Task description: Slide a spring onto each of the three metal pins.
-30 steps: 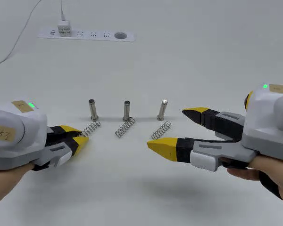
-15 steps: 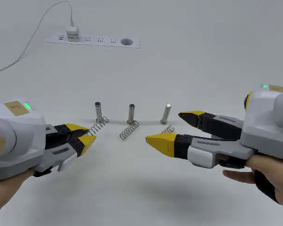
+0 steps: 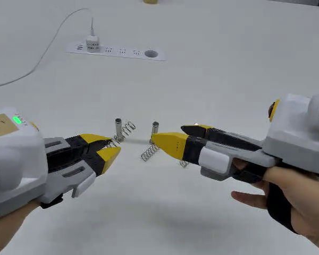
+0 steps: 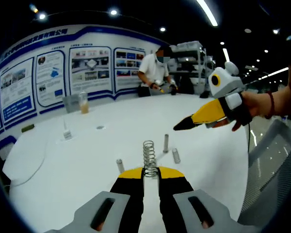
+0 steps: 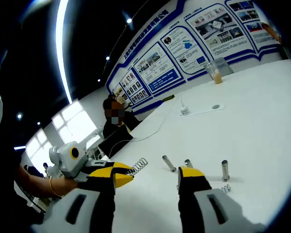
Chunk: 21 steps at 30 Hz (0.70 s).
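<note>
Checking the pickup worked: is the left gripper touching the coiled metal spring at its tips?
Touching. In the left gripper view, the left gripper pinches the bottom coils of the coiled metal spring between its yellow tips, with no gap.

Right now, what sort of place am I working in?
Likely a showroom or demo lab: illustrated display boards line the wall, a white worktable carries a power strip, and shelving stands at the back.
</note>
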Each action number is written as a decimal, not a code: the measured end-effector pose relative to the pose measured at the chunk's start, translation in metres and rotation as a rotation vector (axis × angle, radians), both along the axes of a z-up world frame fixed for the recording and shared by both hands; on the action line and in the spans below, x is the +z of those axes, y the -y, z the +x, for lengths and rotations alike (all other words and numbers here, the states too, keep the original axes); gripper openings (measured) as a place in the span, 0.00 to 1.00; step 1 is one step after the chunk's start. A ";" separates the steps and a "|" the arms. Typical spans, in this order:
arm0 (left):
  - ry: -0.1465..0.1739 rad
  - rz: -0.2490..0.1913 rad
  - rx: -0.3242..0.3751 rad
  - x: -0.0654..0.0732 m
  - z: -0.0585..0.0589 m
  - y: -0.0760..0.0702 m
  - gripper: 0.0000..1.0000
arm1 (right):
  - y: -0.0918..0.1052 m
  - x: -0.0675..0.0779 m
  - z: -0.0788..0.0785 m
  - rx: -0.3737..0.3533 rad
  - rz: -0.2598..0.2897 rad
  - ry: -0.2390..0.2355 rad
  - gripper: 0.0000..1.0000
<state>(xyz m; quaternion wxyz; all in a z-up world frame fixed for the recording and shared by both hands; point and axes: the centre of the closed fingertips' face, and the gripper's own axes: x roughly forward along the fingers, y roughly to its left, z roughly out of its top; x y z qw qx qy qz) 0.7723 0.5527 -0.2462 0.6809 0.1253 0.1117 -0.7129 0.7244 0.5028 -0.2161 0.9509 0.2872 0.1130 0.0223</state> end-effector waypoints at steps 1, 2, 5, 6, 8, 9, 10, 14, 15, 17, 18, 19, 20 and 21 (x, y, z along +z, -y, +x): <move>0.002 -0.008 0.001 0.002 -0.001 0.000 0.10 | 0.000 0.001 0.002 -0.005 0.015 0.005 0.51; -0.002 -0.017 0.002 0.003 -0.003 -0.001 0.10 | -0.001 0.003 0.004 -0.007 0.037 0.015 0.50; -0.010 -0.036 0.002 0.007 -0.006 -0.001 0.10 | -0.004 0.005 0.008 -0.011 0.071 0.027 0.47; -0.013 -0.043 0.002 0.008 -0.008 -0.002 0.10 | -0.005 0.006 0.009 -0.012 0.077 0.031 0.45; -0.015 -0.058 0.002 0.011 -0.011 -0.002 0.10 | -0.008 0.006 0.011 -0.012 0.098 0.034 0.42; -0.017 -0.066 0.004 0.013 -0.012 -0.002 0.10 | -0.009 0.006 0.013 -0.012 0.106 0.036 0.42; -0.019 -0.071 0.005 0.015 -0.013 -0.003 0.10 | -0.010 0.006 0.013 -0.014 0.115 0.037 0.41; -0.025 -0.105 0.004 0.024 -0.018 -0.004 0.10 | -0.015 0.009 0.017 -0.018 0.184 0.062 0.35; -0.026 -0.112 0.005 0.025 -0.018 -0.004 0.10 | -0.016 0.010 0.017 -0.019 0.197 0.065 0.34; -0.030 -0.124 0.003 0.027 -0.020 -0.004 0.10 | -0.017 0.011 0.019 -0.019 0.222 0.074 0.32; -0.028 -0.128 0.001 0.028 -0.021 -0.004 0.10 | -0.018 0.011 0.019 -0.017 0.230 0.076 0.31; -0.025 -0.132 -0.003 0.029 -0.022 -0.004 0.10 | -0.020 0.012 0.020 -0.014 0.245 0.085 0.30; -0.019 -0.137 -0.005 0.029 -0.023 -0.004 0.10 | -0.021 0.013 0.020 -0.010 0.259 0.091 0.28; -0.008 -0.141 -0.009 0.030 -0.024 -0.004 0.10 | -0.021 0.014 0.020 -0.010 0.271 0.098 0.28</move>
